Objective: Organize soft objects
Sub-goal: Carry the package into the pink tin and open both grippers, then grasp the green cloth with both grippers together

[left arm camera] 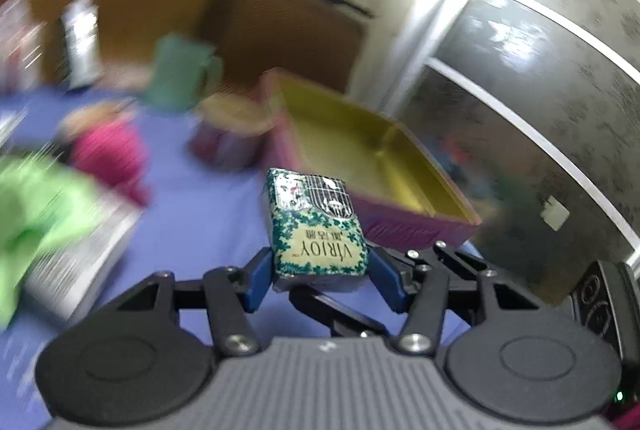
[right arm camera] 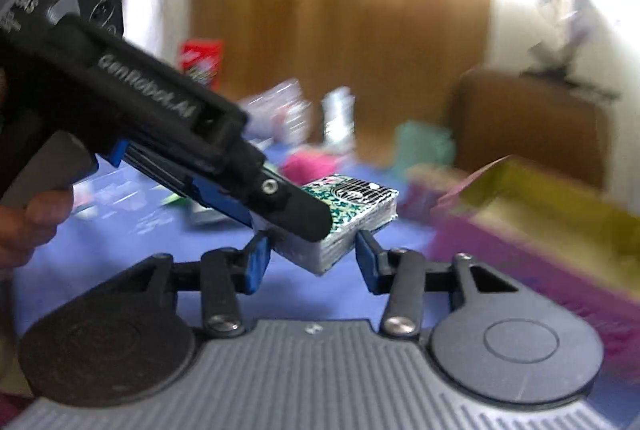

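Tissue pack (left arm camera: 316, 226), small soft packet w/ green floral print, a black-and-white birdcage picture and "VIRJOY" plus Chinese characters read upside down in the left wrist view, sits centre frame, clamped between the blue pads (left arm camera: 261, 276) of the left gripper (left arm camera: 320, 270), held up off the blue tablecloth (left arm camera: 208, 213).

In the right wrist view the same pack (right arm camera: 352, 205) shows mid-frame, tilted, one corner down. The left gripper (right arm camera: 280, 209) comes in from upper left, black body marked "GenRobot.AI", w/ the person's hand (right arm camera: 24, 226) on its grip at the left edge. Right gripper (right arm camera: 310, 258) sits low centre, jaws apart, blue pads (right arm camera: 256, 262) either side of the pack's lower corner; can't tell if they touch it.

Just behind the pack in the left view, right of centre: open purple tin box (left arm camera: 400, 222) w/ gold-yellow inside. In the right view it fills the right side (right arm camera: 520, 262), blurred.

Rest is motion-blurred. Left view: green cloth (left arm camera: 36, 213) at left edge over a striped box (left arm camera: 84, 254), pink soft item (left arm camera: 108, 153) mid-left, teal bag (left arm camera: 180, 73) upper centre-left, round container (left arm camera: 232, 133) beside the tin, white pouch (left arm camera: 82, 45) upper left. Right view: red packet (right arm camera: 200, 57) upper centre-left, writing unreadable; brown wood panel (right arm camera: 340, 29) behind.
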The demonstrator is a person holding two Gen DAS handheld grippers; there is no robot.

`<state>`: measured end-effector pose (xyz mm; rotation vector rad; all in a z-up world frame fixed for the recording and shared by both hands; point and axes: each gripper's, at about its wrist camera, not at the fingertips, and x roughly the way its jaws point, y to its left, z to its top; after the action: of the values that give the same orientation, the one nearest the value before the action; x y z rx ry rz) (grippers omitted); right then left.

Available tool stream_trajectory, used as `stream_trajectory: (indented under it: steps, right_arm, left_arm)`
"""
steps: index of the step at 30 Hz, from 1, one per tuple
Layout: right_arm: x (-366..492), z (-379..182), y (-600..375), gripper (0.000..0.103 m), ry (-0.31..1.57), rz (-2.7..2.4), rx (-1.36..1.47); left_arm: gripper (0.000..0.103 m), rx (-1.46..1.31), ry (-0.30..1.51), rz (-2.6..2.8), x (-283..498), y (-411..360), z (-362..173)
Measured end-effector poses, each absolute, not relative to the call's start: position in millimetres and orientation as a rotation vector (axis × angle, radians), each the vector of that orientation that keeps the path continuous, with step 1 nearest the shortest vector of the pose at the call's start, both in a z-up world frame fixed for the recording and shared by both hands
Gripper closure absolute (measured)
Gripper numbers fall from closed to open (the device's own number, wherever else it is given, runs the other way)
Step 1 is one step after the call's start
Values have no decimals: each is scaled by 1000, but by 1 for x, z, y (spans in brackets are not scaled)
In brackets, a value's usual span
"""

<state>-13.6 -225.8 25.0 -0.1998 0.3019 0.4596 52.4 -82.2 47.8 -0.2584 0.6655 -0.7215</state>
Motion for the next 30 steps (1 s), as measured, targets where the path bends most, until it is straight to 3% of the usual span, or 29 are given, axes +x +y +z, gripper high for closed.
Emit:
stream_trajectory:
  steps: [10,13,20,23,27,30]
  right_arm:
    - [27,37,-327,50,268,89,-151]
    - [35,32,-346,35,288,-38,-119]
    - [19,30,-341,32,211,-20,-39]
    - [14,34,-319,39,200,107,-47]
    - [34,36,-275,63,312,376,-11]
    - [52,36,-235,64,403,547,19]
  left_arm:
    - [46,-224,623,-786,112,-195,54]
    - [42,-232,611,-786,105,-185,51]
    - [36,-174,539,-733,55,-114,40]
    - [36,-158,529,-629,32,-68,30]
    - [36,-263,526,-506,7,-2,19]
    - [36,-358,531,-417,-5,43,11]
